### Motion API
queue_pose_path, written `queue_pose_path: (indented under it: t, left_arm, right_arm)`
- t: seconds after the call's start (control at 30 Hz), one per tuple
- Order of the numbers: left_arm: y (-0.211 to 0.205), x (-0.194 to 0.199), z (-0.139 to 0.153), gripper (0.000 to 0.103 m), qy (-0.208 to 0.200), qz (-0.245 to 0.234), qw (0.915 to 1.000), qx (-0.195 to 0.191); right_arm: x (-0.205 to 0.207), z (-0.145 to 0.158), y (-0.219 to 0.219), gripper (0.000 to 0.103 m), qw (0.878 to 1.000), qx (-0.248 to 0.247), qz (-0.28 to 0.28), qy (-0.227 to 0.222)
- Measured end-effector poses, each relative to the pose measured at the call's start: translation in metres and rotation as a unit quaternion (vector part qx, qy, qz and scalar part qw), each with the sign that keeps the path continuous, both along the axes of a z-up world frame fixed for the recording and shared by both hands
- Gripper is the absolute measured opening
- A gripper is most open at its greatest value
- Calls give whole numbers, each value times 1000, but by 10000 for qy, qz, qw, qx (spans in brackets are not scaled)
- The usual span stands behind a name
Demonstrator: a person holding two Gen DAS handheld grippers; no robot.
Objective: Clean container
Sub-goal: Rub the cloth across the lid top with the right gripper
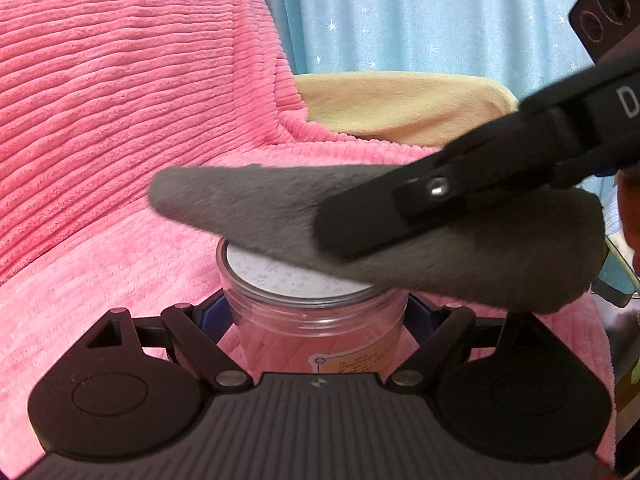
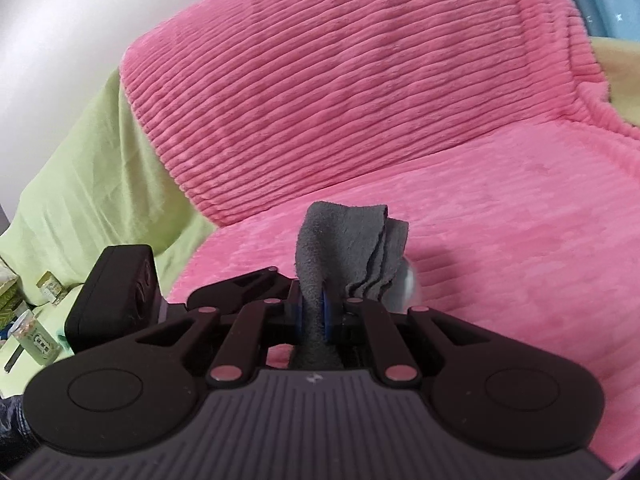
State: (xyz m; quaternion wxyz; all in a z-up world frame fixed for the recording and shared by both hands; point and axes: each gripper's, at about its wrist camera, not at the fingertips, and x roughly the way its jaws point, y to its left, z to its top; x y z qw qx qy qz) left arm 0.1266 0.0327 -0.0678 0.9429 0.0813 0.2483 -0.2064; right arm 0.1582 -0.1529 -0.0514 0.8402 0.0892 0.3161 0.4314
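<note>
Left wrist view: the left gripper [image 1: 316, 312] has its jaws clamped on a clear plastic container [image 1: 312, 312], one blue-padded finger on each side of the body just under the lid. The container stands upright at the 6 o'clock part of the frame, above a pink ribbed blanket [image 1: 120, 120]. Its lid is white with faint print, and a yellow label shows low on the wall. A grey cloth [image 1: 260, 208] lies across the lid's far and right edge, touching it, and reaches from the centre out toward 3 o'clock. The right gripper [image 1: 352, 224] enters from 2 o'clock, its black finger lying over the cloth.

Right wrist view: the right gripper [image 2: 314, 312] has narrow jaws pinched on the folded grey cloth [image 2: 348, 248], which sticks up at the centre. A blurred sliver of the container [image 2: 408, 280] shows just right of the cloth. A green sheet [image 2: 100, 168] lies at 9 o'clock, small tins [image 2: 36, 336] at 8 o'clock.
</note>
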Motion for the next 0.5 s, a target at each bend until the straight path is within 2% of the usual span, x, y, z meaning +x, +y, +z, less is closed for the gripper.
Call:
queue_pose_path:
  t: [0.23, 0.5]
  left_arm:
    - [4, -2, -2, 85, 10, -21, 10000, -7]
    - [3, -9, -3, 85, -38, -48, 9999, 98]
  right_arm:
    - [-4, 14, 23, 7, 9953, -726, 414, -485]
    - [-8, 25, 10, 7, 9904, -1204, 442, -518]
